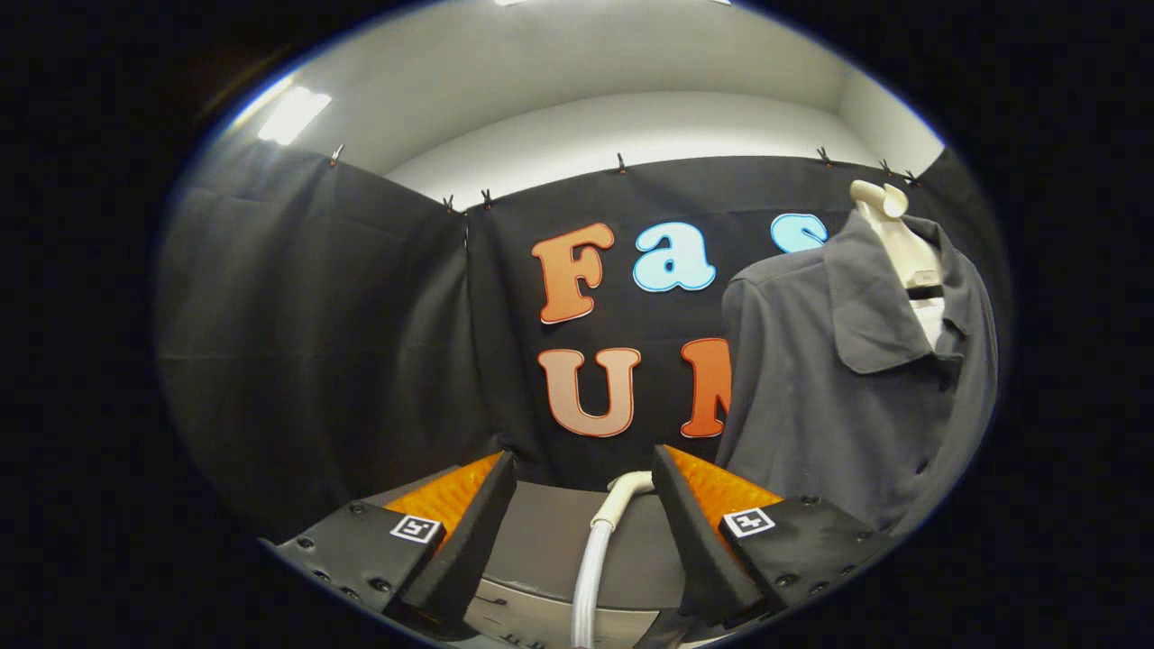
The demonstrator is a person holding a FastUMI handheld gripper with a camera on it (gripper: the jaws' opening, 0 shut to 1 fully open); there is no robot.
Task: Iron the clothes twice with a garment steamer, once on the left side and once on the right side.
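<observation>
- Gripper view, nearest first: I count two fingers on my gripper (584, 532), each black with an orange ribbed inner pad (448, 498) and one square marker on its outer block.
- I read the tongs as wide apart; nothing is pressed between them, and neither pad touches anything.
- One white hose (592, 568) rises through the gap between the fingers, closer to the right one, and bends over at a cream end piece just by that finger's tip. I cannot tell whether hose and finger touch.
- Under the hose sits one grey surface (550, 541) with a rounded far edge; its near part is paler. I take it for the steamer's body, though I cannot be sure, and no steamer head is something I can make out.
- Beyond the right finger, and just beside its tip as I see it, hangs one dark grey shirt (838, 388) with a collar and a buttoned front.
- Its lower part drops behind the right finger's block.
- The shirt is dressed on one cream stand (892, 234), whose neck rises above the collar.
- The shirt's left shoulder and sleeve edge face the open middle of the booth.
- Ahead and left of the fingers I have open room all the way to the cloth wall (306, 342).
- Farthest off, several small clips (621, 164) pin that wall's top edge, with pale room wall above.
</observation>
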